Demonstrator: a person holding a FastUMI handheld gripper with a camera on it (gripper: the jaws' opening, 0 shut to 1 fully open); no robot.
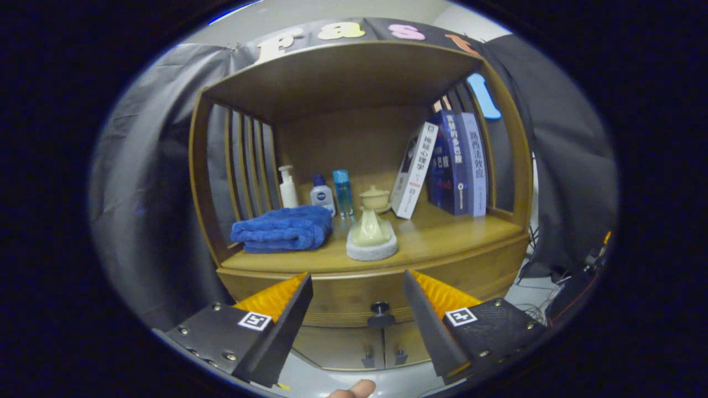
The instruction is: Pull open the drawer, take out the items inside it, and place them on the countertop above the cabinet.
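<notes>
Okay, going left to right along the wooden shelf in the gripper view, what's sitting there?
Folded blue towel → white pump bottle → small white bottle with blue cap → clear blue bottle → pale ceramic pot on a round grey base → leaning white book → upright blue books.

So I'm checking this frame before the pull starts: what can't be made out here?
- Drawer contents: gripper view, hidden behind its closed front.
- Drawer front's sides: covered by the open gripper fingers on either side of the knob.
- Lower cabinet doors: cut off below.
- Bottles at the countertop back: too small to identify.
</notes>
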